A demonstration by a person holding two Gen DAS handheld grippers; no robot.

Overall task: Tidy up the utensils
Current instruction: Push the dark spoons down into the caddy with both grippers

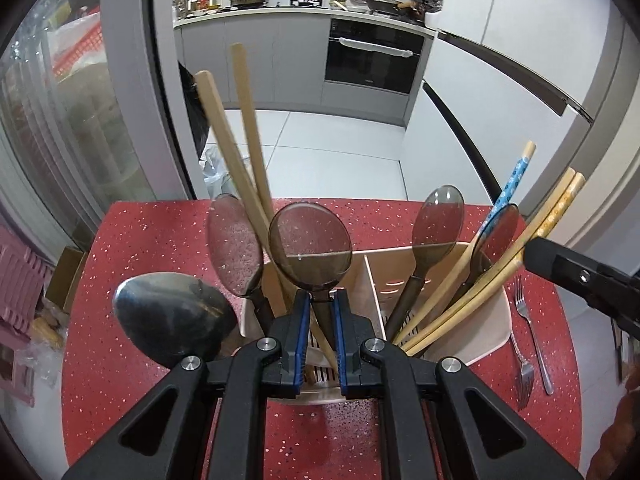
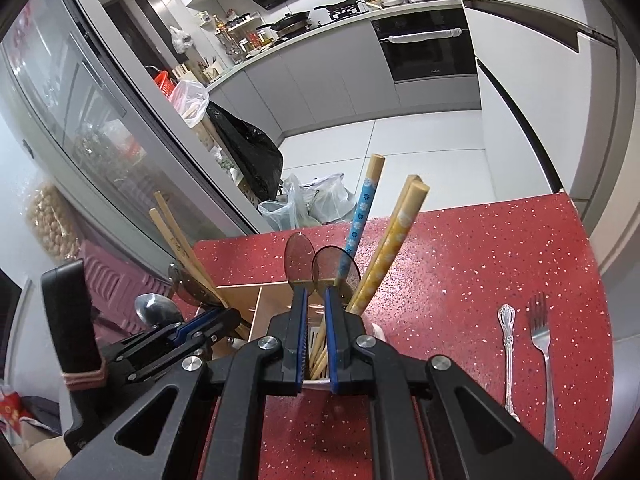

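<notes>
Tiny unreadable brand mark on black oven [image 1: 374, 56] door

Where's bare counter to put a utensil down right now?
Free: the red counter between the utensil holder and the fork, beyond the fork's tines to the far edge, and the strip left of the holder in the left wrist view. Crowded: both holder compartments, and the right edge where the fork and the ornate silver handle lie.
</notes>
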